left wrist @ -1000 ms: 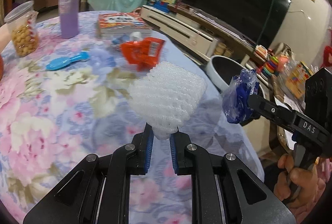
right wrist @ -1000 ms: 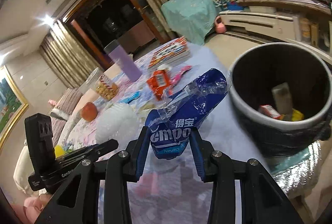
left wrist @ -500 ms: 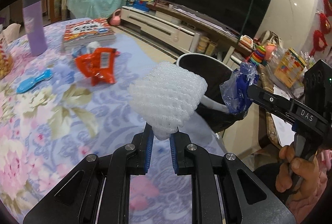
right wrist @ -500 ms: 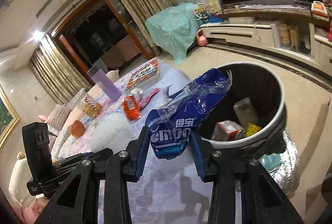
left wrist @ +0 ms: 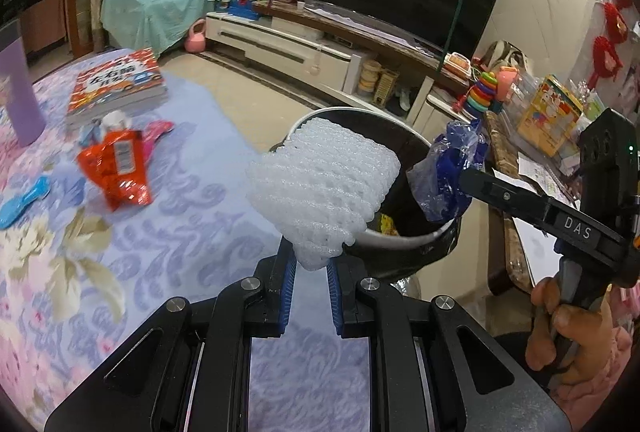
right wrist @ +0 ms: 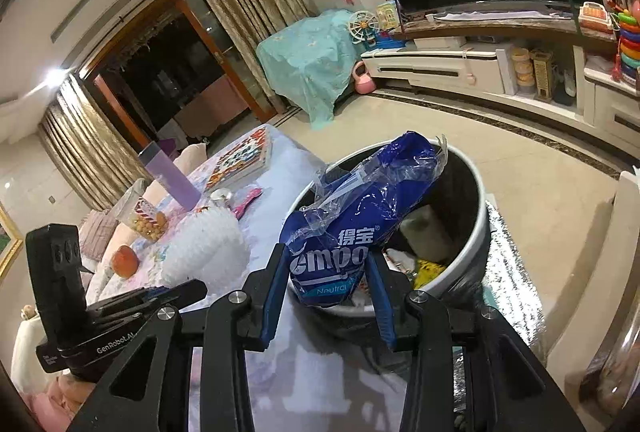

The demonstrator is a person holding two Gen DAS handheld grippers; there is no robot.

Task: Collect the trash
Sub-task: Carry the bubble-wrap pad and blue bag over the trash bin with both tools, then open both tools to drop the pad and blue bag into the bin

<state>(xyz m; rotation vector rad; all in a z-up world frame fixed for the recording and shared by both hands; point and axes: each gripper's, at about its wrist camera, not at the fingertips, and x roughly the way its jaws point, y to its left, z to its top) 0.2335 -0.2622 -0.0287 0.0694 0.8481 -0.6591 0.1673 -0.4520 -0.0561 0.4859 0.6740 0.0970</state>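
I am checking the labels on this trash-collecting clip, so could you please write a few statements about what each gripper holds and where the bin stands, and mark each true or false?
1. The left gripper is shut on the white foam net. True.
2. The right gripper holds an orange snack wrapper. False: it grips the blue tissue wrapper; the orange wrapper lies on the table.
3. The trash bin is empty. False: scraps lie inside.
4. The bin stands on the table. False: it stands beside the table's edge.
5. A book lies on the table. True.

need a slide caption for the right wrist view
Right gripper holds a blue wrapper over the trash bin.
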